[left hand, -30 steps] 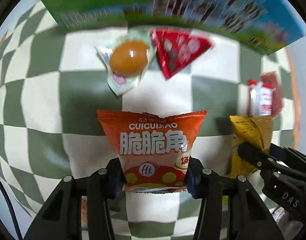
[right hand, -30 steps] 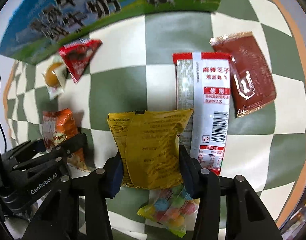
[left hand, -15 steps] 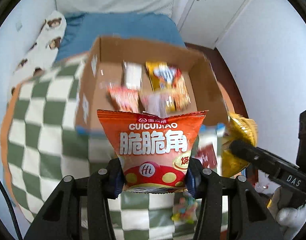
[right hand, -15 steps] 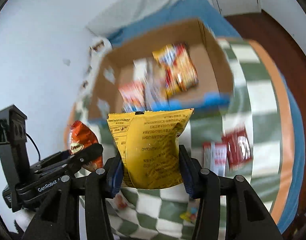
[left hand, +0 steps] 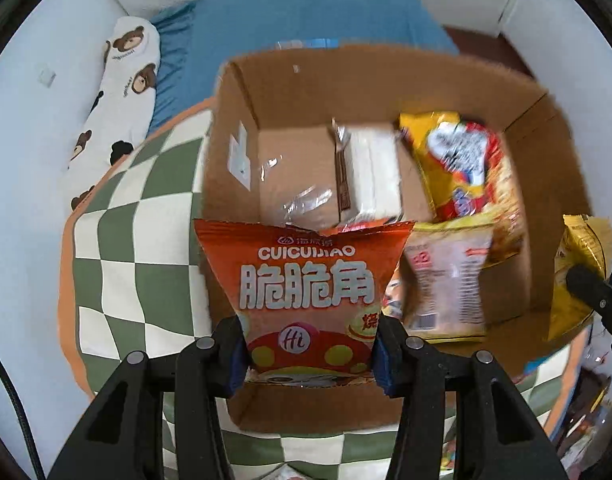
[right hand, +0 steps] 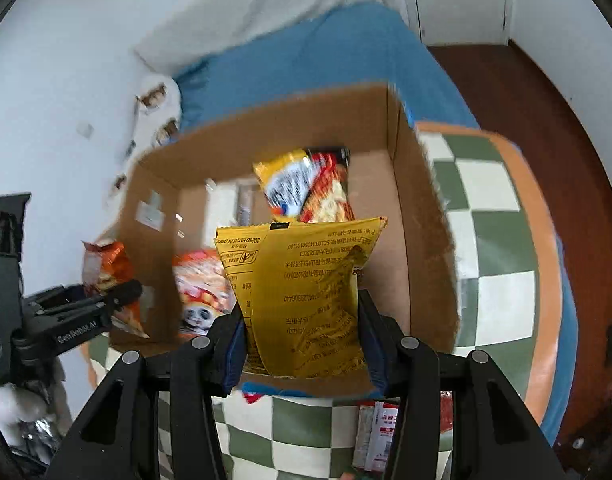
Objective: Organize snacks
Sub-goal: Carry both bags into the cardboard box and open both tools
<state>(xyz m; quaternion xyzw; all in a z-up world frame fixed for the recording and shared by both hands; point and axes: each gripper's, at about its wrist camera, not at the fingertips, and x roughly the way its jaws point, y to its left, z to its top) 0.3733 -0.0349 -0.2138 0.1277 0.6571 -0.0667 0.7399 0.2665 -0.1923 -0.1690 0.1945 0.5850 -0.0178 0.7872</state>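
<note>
My left gripper (left hand: pixel 308 354) is shut on an orange snack bag (left hand: pixel 306 280) and holds it over the near edge of an open cardboard box (left hand: pixel 242 96). My right gripper (right hand: pixel 302 344) is shut on a yellow snack bag (right hand: pixel 302 288) above the same box (right hand: pixel 422 216). Inside the box lie a yellow and red chip bag (left hand: pixel 462 164), a white packet (left hand: pixel 374 168) and other snack bags (left hand: pixel 446 276). The right gripper with its yellow bag shows at the right edge of the left wrist view (left hand: pixel 582 276). The left gripper with its orange bag shows at the left of the right wrist view (right hand: pixel 106 280).
The box stands on a green and white checkered cloth (left hand: pixel 146 216) on a round table with an orange rim (right hand: pixel 546 240). Red and white packets (right hand: pixel 386 436) lie on the cloth in front of the box. A blue bed (left hand: pixel 306 20) with a bear-print pillow (left hand: pixel 122 80) lies beyond.
Both grippers have lifted their bags off the cloth and carried them forward over the open box. The box now fills both views and is closer than half a second ago.
</note>
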